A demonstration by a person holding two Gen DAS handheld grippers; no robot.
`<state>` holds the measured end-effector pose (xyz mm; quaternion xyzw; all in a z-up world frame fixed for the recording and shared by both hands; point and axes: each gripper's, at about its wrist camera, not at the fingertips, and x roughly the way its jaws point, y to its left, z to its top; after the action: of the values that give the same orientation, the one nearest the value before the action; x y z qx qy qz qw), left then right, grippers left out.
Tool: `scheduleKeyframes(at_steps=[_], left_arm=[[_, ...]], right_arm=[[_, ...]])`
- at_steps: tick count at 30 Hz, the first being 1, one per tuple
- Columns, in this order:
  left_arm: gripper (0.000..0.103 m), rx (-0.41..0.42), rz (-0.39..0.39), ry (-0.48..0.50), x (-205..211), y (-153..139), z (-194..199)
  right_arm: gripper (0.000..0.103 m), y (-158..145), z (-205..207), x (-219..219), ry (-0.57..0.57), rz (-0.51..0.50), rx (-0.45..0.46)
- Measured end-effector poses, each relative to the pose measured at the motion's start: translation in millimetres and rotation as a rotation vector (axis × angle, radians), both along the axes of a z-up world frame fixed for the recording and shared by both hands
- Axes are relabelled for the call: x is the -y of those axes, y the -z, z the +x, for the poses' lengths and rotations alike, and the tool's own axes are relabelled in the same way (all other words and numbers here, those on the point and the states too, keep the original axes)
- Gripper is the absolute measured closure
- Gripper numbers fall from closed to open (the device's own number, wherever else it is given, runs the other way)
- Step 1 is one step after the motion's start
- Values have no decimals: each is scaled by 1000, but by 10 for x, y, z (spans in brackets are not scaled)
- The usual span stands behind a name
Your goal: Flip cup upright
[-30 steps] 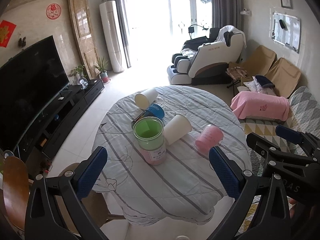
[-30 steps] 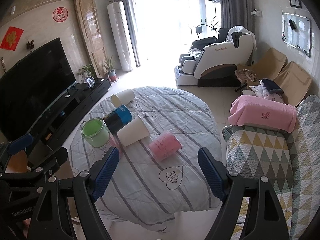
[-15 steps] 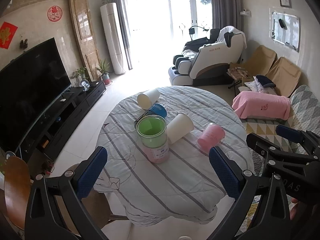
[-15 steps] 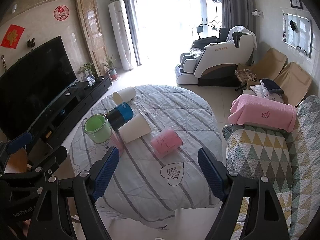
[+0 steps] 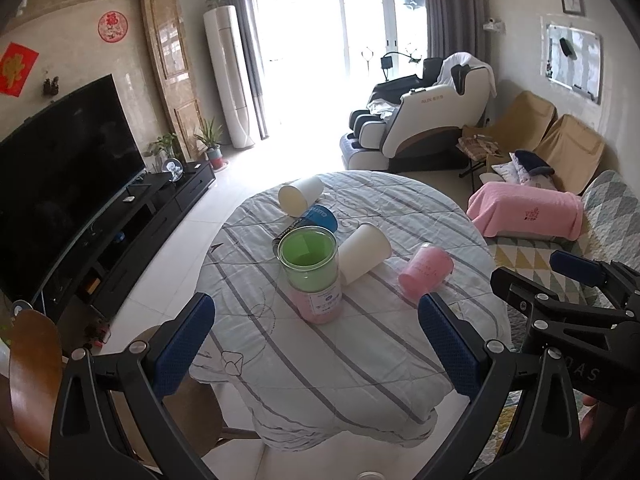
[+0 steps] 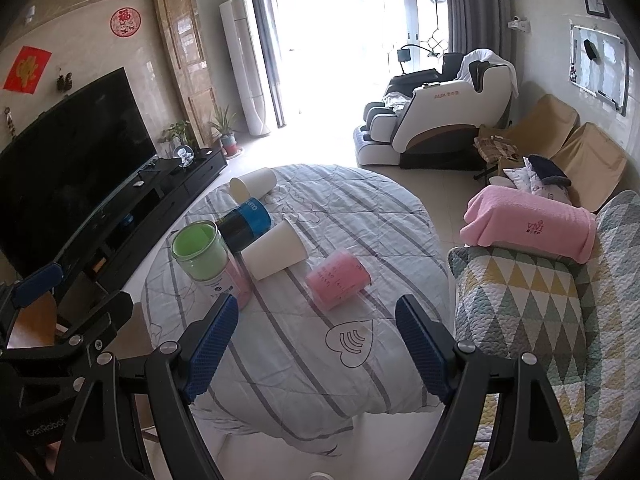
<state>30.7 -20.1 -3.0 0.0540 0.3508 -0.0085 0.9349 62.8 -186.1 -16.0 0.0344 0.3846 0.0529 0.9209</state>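
Note:
A round table (image 5: 360,352) (image 6: 288,360) under a striped cloth holds several cups. A pink cup (image 5: 426,272) (image 6: 338,280) lies on its side. Two white paper cups (image 5: 364,252) (image 5: 301,195) (image 6: 274,256) (image 6: 253,185) and a blue-and-black cup (image 5: 316,218) (image 6: 245,222) also lie on their sides. A green-and-pink cup (image 5: 314,274) (image 6: 208,260) stands upright. My left gripper (image 5: 316,344) is open and empty, well short of the cups. My right gripper (image 6: 316,348) is open and empty, in front of the pink cup.
A wooden chair (image 5: 32,376) stands at the table's left. A sofa with a patterned cover (image 6: 560,320) and a pink towel (image 6: 528,224) is to the right. A TV (image 5: 60,184) on a black stand lines the left wall. A massage chair (image 5: 424,128) is behind.
Both views have drifted slightly, so the table and cups sit a little further right and up in each frame. Both grippers stay open. The cups have not moved on the table.

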Motion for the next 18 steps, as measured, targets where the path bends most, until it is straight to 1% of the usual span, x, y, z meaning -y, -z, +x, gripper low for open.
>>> scheduleKeyframes(at_steps=[15, 18], left_arm=[[0, -2, 0, -6, -67, 30, -12], [0, -12, -2, -5, -96, 52, 6]], right_arm=[[21, 39, 37, -4, -13, 0, -12], [21, 60, 57, -17, -18, -5, -16]])
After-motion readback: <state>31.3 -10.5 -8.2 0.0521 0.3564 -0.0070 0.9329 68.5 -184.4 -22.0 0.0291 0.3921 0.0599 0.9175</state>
